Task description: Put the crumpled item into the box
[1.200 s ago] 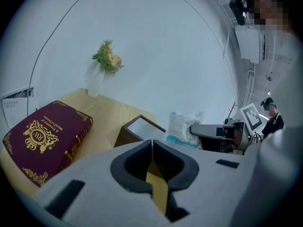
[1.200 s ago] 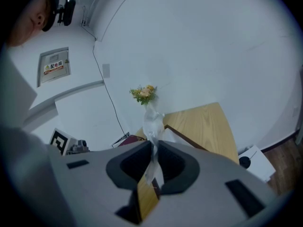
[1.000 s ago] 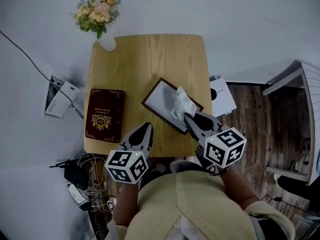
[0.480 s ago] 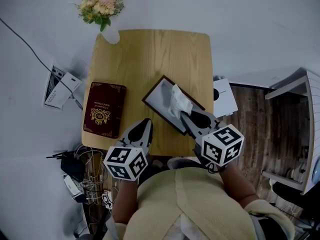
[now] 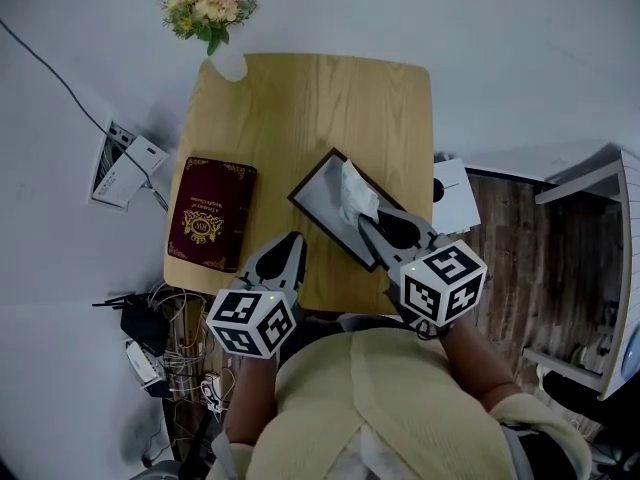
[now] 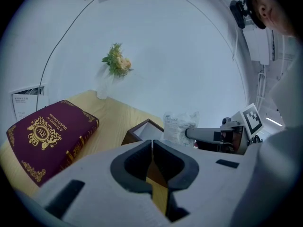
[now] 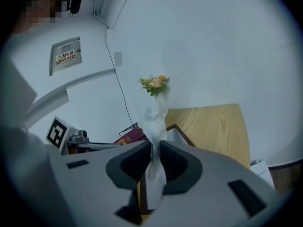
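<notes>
Over box (image 5: 322, 190) | right claw (image 5: 370, 226) pinches crumpled item (image 5: 358, 193), long axis along claw | left claw (image 5: 291, 242) closed

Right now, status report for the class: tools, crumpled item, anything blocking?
Right tool shut on crumpled item, over box. Left tool shut, empty. Book aside, nothing blocking.

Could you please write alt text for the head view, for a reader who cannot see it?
The right tongs grip a crumpled white item over an open box on a wooden table. The left tongs, shut and empty, are at the near edge beside a dark red book; flowers stand at the far corner.
</notes>
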`<state>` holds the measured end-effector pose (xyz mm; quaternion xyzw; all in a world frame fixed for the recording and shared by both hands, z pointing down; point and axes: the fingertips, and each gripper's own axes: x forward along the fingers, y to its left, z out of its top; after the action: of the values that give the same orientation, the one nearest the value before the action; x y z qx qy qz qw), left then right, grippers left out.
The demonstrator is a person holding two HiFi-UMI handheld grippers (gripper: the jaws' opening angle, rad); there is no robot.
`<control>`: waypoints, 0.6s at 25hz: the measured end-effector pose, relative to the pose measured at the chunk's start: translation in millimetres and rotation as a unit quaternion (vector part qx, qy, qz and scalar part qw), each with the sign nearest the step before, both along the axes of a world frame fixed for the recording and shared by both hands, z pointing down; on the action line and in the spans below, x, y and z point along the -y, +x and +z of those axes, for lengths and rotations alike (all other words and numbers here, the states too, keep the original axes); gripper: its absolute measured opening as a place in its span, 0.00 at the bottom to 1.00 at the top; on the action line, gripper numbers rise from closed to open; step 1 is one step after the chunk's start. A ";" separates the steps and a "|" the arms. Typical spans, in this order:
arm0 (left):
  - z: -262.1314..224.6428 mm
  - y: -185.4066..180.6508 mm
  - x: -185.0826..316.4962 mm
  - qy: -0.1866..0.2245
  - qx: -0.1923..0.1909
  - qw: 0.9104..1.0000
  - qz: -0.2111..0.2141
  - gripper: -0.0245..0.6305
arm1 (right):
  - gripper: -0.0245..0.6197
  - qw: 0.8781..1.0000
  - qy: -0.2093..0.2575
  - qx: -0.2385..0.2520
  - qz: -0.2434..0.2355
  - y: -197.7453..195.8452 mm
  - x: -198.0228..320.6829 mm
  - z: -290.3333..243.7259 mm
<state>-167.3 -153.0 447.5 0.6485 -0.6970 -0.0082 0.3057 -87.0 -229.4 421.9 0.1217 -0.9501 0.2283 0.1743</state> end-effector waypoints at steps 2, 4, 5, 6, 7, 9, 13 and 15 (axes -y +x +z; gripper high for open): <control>-0.7 -1.1 0.0 0.002 0.001 1.000 -0.002 0.08 | 0.13 1.000 0.004 -0.002 -0.004 -2.3 0.3 0.2; -1.3 -3.4 -0.1 0.004 0.001 1.000 -0.004 0.08 | 0.14 1.000 0.007 -0.001 -0.005 -4.9 0.6 -0.8; -1.6 -4.6 -0.1 0.004 0.001 1.000 -0.005 0.08 | 0.15 1.000 0.007 0.001 -0.004 -6.1 1.0 -1.6; -1.7 -5.6 -0.1 0.005 0.001 1.000 -0.005 0.08 | 0.18 1.000 0.007 0.003 -0.003 -7.0 1.3 -2.4; -1.6 -6.3 -0.3 0.005 0.000 1.000 -0.005 0.08 | 0.19 1.000 0.008 0.005 -0.003 -7.7 1.5 -2.7; -1.3 -6.3 -0.9 0.005 0.001 1.000 -0.004 0.08 | 0.19 1.000 0.008 0.005 -0.002 -7.8 1.6 -2.5; -1.9 -5.7 -2.3 0.005 0.002 1.000 0.000 0.08 | 0.19 1.000 0.006 0.005 0.001 -6.7 0.3 -2.0; -1.5 -5.3 -3.2 0.005 0.001 1.000 0.002 0.08 | 0.19 1.000 0.004 0.005 0.004 -5.3 -0.6 -1.6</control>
<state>-172.7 -149.8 446.0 0.6515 -0.6958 -0.0104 0.3021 -92.4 -228.8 420.3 0.1250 -0.9514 0.2257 0.1681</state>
